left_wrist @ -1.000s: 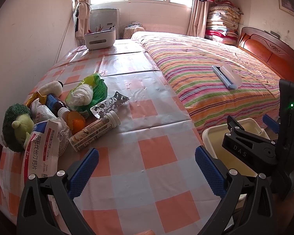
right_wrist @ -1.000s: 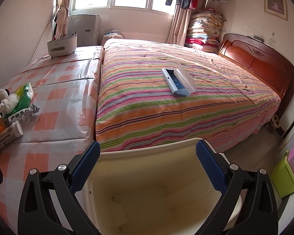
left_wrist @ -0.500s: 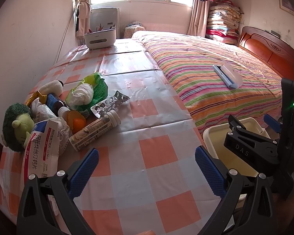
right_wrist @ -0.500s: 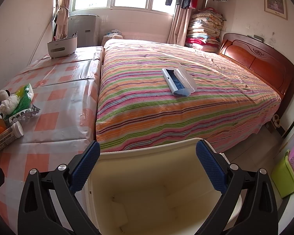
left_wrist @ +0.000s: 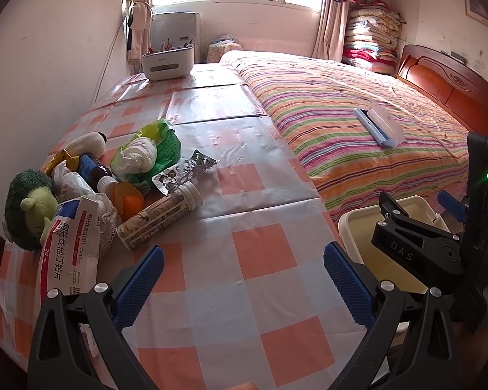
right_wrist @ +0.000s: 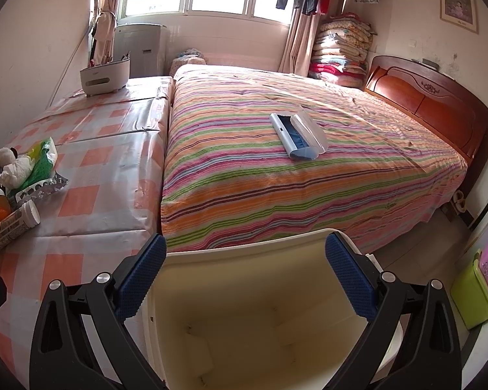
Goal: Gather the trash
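Bed (right_wrist: 309, 162) with striped cover fills the right side; beside it on the left I see the checked surface (left_wrist: 244, 260). Cream bin (right_wrist: 260, 308) stands near, below my right claw (right_wrist: 245, 276), spread wide and empty. My left claw (left_wrist: 242, 286) gapes open over the surface; trash pile (left_wrist: 114, 178) lies far left.
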`<state>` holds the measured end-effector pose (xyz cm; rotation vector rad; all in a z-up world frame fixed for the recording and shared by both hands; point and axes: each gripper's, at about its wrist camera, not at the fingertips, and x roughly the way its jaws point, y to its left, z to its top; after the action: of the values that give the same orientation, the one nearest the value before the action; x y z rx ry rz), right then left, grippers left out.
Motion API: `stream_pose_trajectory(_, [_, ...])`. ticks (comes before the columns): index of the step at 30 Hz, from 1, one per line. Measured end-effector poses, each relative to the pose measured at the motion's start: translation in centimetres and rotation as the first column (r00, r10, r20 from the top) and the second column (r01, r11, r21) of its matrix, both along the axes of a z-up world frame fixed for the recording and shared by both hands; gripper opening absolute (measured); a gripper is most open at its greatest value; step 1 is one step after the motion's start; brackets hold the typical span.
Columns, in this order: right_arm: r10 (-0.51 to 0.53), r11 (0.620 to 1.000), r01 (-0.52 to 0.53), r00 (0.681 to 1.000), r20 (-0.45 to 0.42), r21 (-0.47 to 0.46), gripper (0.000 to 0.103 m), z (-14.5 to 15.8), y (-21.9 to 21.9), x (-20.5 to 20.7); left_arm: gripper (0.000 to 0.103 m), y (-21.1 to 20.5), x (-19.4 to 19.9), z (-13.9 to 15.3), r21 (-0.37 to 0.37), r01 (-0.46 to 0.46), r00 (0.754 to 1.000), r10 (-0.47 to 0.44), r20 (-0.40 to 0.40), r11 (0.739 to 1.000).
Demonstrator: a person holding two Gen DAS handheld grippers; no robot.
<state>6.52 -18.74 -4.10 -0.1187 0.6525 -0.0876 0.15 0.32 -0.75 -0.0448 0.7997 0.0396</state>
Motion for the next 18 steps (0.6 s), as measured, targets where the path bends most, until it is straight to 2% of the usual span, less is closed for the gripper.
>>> stream_pose_trajectory(18, [0.002, 1.0, -0.002, 1.0, -0.001, 0.003, 0.097, 0.04, 0.1, -0.08, 0.096, -0.2, -0.01, -0.07, 0.001, 0.005, 1.0, -0.005, -0.003, 1.0])
